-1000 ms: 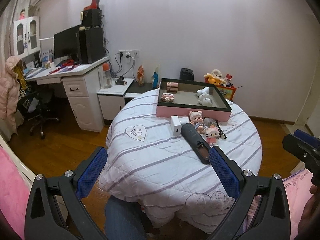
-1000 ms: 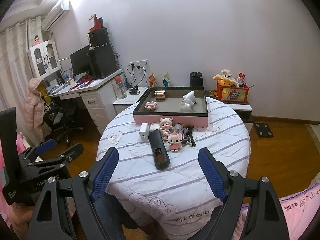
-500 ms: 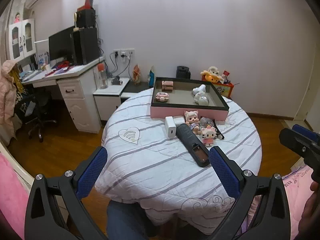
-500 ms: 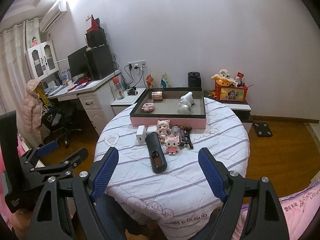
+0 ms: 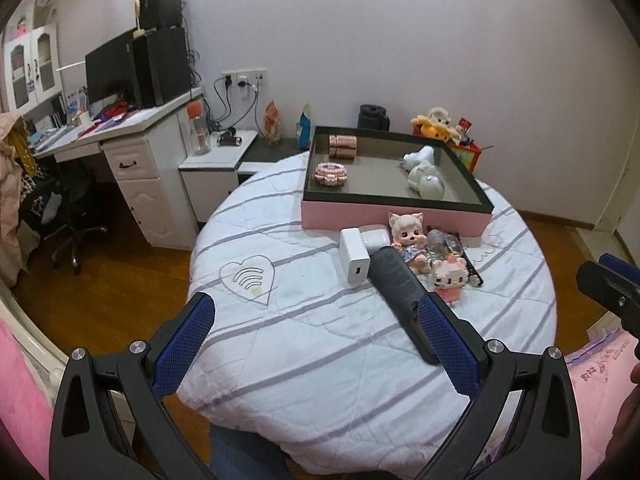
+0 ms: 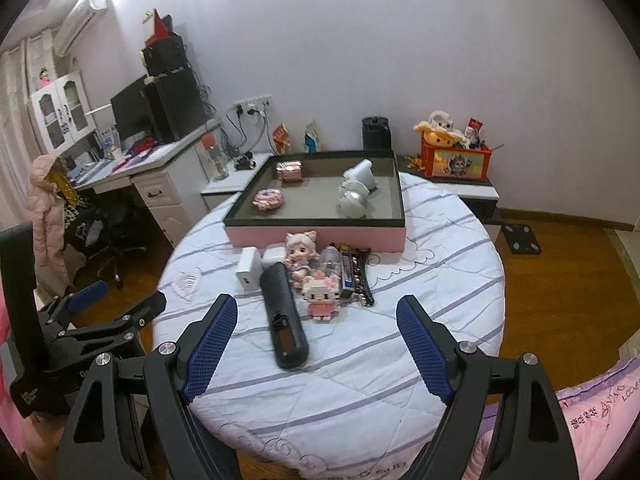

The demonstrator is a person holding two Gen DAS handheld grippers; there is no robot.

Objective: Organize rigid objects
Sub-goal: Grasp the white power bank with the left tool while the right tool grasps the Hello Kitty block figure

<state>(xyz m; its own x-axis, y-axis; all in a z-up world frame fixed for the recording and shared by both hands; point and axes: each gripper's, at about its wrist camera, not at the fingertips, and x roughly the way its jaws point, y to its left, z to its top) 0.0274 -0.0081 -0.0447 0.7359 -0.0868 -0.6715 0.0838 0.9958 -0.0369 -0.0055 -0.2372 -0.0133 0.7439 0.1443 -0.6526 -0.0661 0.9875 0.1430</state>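
While your left gripper (image 5: 314, 312) and right gripper (image 6: 316, 318) hang spread wide with nothing between them, the black remote (image 6: 283, 316) lies before the pink tray (image 6: 316, 240).

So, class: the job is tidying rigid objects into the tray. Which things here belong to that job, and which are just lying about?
Part of the job:
pink tray
black remote
white charger
doll figurine
block kitten figure
right gripper
left gripper

Just lying about:
desk monitor
orange toy box
office chair
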